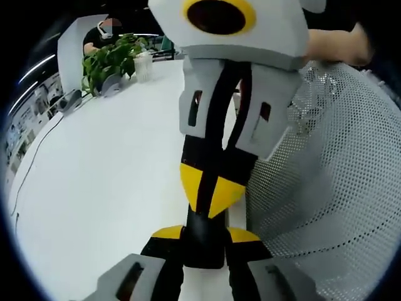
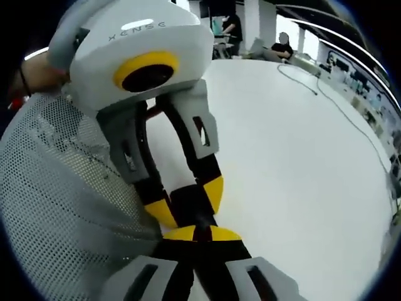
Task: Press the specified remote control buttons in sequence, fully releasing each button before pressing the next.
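Two grippers nose to nose above the white table [image 1: 106, 188], with a grey mesh chair back [image 1: 332, 188] close beside. Left gripper [image 1: 205, 235] clamped on a slim black body, taken to be the remote [image 1: 202, 251], yellow tips spread to either side of it and holding it off the table. Right gripper [image 1: 210, 191] coming in from the far side, yellow tips drawn together with just a dark seam between them, set against the remote's far end; same meeting seen from the right gripper view, closed tips low and the remote [image 2: 191, 204] just beyond. Buttons hidden under the tips, so cannot tell which one is targeted or whether it is down.

Judged step: a press in hand, one gripper steadying, the other acting as the pressing finger.

Next move calls for lifting the closed tips fully clear, then shifting along to the following button while keeping the clamp steady and the remote in view. Plant [image 1: 109, 63] well apart.
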{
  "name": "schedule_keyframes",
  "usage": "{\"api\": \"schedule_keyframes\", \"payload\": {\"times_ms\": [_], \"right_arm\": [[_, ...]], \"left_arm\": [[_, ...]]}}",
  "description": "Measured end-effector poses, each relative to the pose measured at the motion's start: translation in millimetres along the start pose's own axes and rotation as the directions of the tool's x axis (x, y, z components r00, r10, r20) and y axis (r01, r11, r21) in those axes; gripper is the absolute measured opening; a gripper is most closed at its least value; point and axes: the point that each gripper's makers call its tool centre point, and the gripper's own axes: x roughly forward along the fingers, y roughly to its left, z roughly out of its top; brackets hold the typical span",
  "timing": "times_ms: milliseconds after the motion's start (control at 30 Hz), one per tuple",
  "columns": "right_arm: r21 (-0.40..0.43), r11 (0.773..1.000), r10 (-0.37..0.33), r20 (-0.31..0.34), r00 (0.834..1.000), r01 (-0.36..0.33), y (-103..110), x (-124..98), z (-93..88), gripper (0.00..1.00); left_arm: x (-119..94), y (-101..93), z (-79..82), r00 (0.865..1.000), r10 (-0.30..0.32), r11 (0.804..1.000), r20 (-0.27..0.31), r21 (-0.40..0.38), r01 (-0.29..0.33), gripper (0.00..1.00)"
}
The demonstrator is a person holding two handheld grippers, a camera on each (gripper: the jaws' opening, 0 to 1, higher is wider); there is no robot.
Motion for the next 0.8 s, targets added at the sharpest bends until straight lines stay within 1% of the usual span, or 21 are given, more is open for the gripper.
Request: {"api": "schedule_keyframes", "payload": {"times_ms": [33, 67, 167, 267, 433, 500, 533, 567, 633, 700, 800], "right_arm": [[-0.051, 0.999, -0.016, -0.002, 1.0, 0.016, -3, -2, -0.3, 0.08], [-0.067, 0.998, -0.014, -0.009, 1.0, 0.014, -2, -2, -1.7, 0.08], [-0.054, 0.999, -0.009, -0.011, 1.0, 0.009, -4, -5, -5.7, 0.11], [-0.063, 0.998, -0.004, -0.018, 1.0, 0.003, -5, -8, -10.0, 0.14], [-0.162, 0.987, 0.018, -0.043, 0.999, -0.024, -1, -10, -15.6, 0.17], [-0.163, 0.986, 0.025, -0.047, 0.999, -0.032, -2, -10, -17.3, 0.19], [-0.168, 0.985, 0.029, -0.069, 0.997, -0.04, -3, -10, -22.7, 0.2], [-0.178, 0.983, 0.025, -0.068, 0.997, -0.037, -4, -10, -24.6, 0.22], [-0.171, 0.984, 0.038, -0.069, 0.997, -0.049, -4, -11, -27.8, 0.24], [-0.167, 0.984, 0.043, -0.065, 0.997, -0.053, -5, -14, -28.7, 0.23], [-0.185, 0.982, 0.035, -0.081, 0.996, -0.05, -11, -16, -35.4, 0.21]], "left_arm": [[0, -0.1, 0.0, 1.0, 0.001, 1.0, 0.0, -0.004, -0.001, 0.25], [0, 0.2, 0.2, 1.0, 0.001, 1.0, -0.001, -0.008, -0.001, 0.25], [0, 0.1, 0.0, 1.0, 0.002, 1.0, -0.003, -0.008, -0.002, 0.25], [0, 0.2, 0.2, 1.0, 0.0, 1.0, -0.007, -0.006, 0.0, 0.25], [1, 0.3, -0.2, 1.0, 0.0, 1.0, -0.007, -0.006, 0.0, 0.25], [1, 0.2, -0.2, 1.0, 0.001, 1.0, -0.007, -0.006, -0.001, 0.25], [0, 0.0, -0.2, 1.0, 0.002, 1.0, -0.008, -0.008, -0.002, 0.25], [0, 0.1, -0.1, 1.0, 0.002, 1.0, -0.006, -0.01, -0.002, 0.25], [0, 0.0, -0.2, 1.0, 0.003, 1.0, -0.005, -0.011, -0.003, 0.25], [0, 0.0, -0.1, 1.0, 0.004, 1.0, -0.005, -0.011, -0.004, 0.25], [0, 0.0, 0.1, 1.0, 0.004, 1.0, -0.004, -0.012, -0.004, 0.25]]}}
